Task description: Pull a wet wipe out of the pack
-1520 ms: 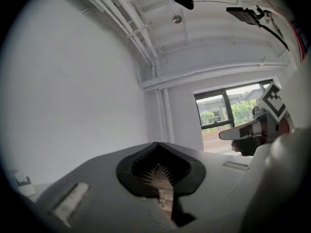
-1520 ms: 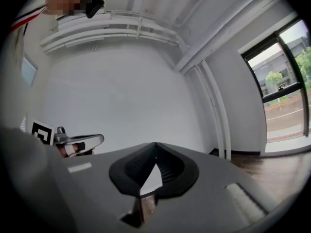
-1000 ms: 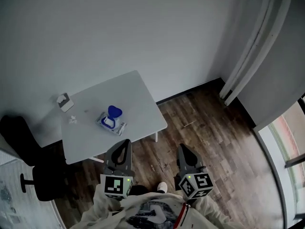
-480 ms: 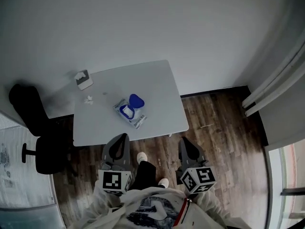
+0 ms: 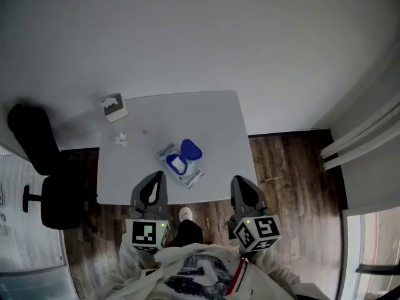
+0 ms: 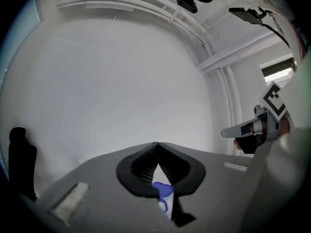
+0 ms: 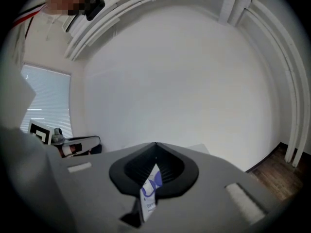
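Chair (image 5: 40, 186): black, well left of the left hand-held gripper (image 5: 156, 177), off the left side of the table (image 5: 212, 114).

Box (image 5: 114, 107): small, on the table's far left corner, ahead-left of that hand-held gripper. A crumpled white scrap (image 5: 120, 139) lies near the box on its near side, also ahead-left, well apart from the tips.

Left hand-held gripper: clenched, tips meeting, nothing gripped. It is aimed across the table at the wall (image 5: 200, 36). In the head view its tips overlap the table's near edge; can't tell the height above it.

Pack (image 5: 181, 162): flat on the table, ahead of both hand-held grippers and between their lines. It sits ahead-right of the left one and ahead-left of the right one, closer to the left, touching neither. Blue lid (image 5: 191, 149) is flipped open, on the pack's far-right side. White shows in the opening; can't tell if a wipe pokes out. In each gripper view the pack shows through the gap below the closed tips, out on the table, not between the pads.

Right hand-held gripper (image 5: 238, 181): clenched, tips together, empty. It is held beside the left one, pointing the same way, and overlaps the table's near right corner in the head view.

Floor (image 5: 294, 167): dark wood planks, to the right of the right hand-held gripper.

Pipes (image 5: 362, 139): white, well to its right, by the wall.
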Tool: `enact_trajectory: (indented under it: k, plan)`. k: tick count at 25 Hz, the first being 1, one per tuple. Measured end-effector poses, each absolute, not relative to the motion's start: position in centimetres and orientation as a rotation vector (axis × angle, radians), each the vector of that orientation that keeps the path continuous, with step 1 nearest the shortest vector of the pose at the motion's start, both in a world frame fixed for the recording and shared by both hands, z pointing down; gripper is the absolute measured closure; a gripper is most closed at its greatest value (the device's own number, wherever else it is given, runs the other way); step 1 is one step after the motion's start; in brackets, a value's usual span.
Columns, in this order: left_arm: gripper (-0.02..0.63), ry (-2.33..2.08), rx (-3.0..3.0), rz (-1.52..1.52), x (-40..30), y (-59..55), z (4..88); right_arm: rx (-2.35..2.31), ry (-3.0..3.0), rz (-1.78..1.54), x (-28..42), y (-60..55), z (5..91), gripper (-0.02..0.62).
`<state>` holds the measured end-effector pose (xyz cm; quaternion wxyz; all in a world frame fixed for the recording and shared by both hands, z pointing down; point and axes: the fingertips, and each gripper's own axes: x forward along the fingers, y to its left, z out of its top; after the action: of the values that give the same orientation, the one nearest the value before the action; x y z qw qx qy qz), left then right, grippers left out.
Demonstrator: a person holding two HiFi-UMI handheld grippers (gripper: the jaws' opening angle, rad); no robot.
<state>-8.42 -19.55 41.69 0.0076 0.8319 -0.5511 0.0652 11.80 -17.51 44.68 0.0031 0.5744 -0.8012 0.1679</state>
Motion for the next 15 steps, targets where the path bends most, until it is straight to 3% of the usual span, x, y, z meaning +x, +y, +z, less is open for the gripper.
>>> enact_trajectory:
  k: [15]
  plan:
    - [0.604,-1.713,2.569,0.186,-14.3,-30.0,43.8,1.735,-2.482,0.520,5.5,-28.9,45.2,0.589]
